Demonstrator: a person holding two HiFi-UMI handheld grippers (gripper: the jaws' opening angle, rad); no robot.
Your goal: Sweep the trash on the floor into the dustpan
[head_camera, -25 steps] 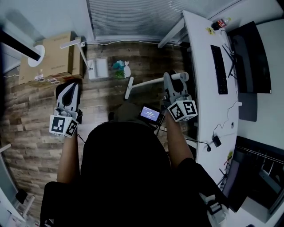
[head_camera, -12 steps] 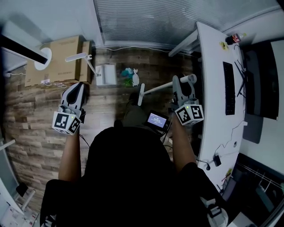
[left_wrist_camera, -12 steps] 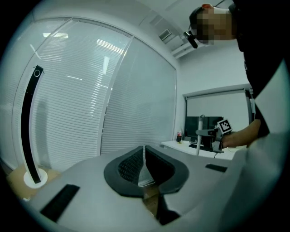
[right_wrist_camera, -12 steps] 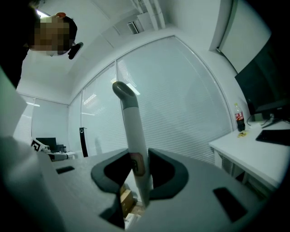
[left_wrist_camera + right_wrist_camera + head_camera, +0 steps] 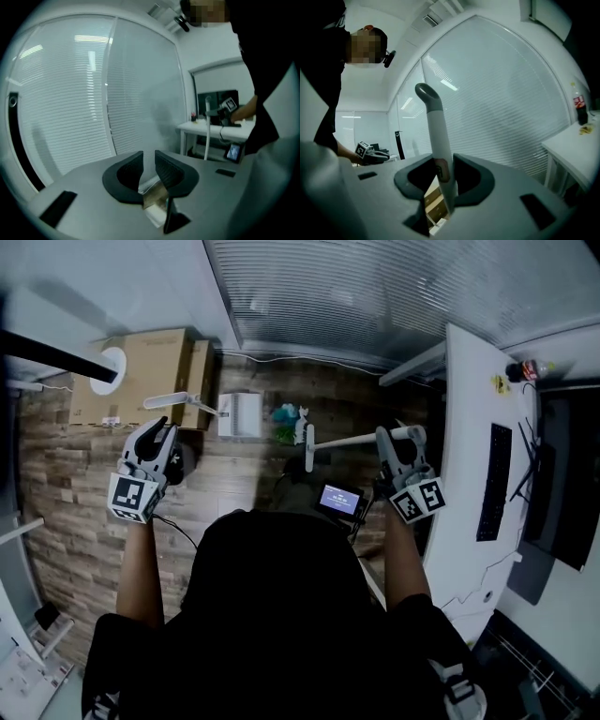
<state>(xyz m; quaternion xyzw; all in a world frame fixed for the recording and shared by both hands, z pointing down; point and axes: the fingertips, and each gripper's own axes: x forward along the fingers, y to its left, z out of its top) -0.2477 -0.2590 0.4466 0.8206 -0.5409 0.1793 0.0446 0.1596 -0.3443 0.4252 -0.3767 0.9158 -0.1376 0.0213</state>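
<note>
Teal-and-white floor trash is lying upper centre; we are clamping the right claw on the white broom handle to sweep, opening the empty left claw for the white dustpan.

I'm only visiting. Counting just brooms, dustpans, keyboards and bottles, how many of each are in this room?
Broom: 1
Dustpan: 1
Keyboard: 1
Bottle: 1
Total: 4
</note>
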